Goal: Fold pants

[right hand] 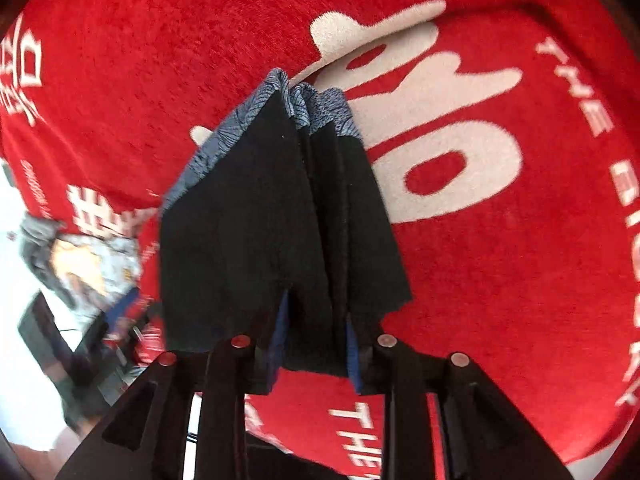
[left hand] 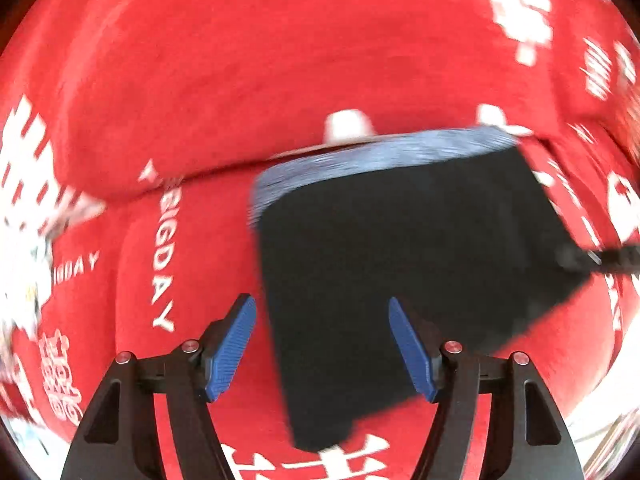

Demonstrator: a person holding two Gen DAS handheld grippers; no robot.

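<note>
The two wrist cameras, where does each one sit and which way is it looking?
Left wrist: on the left gripper, facing steeply down at the black pants on the red blanket; its blue fingers stand apart, empty.
Right wrist: on the right gripper, facing down; the pants hang between its fingers.
Shared: pants, blanket.

A home bedroom, seemingly: red printed blanket (right hand: 168,80) covering a soft surface.

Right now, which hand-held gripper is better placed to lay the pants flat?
Right. The right hand-held gripper has the black pants bunched between its fingers; the left hand-held gripper stands open, holding nothing.
</note>
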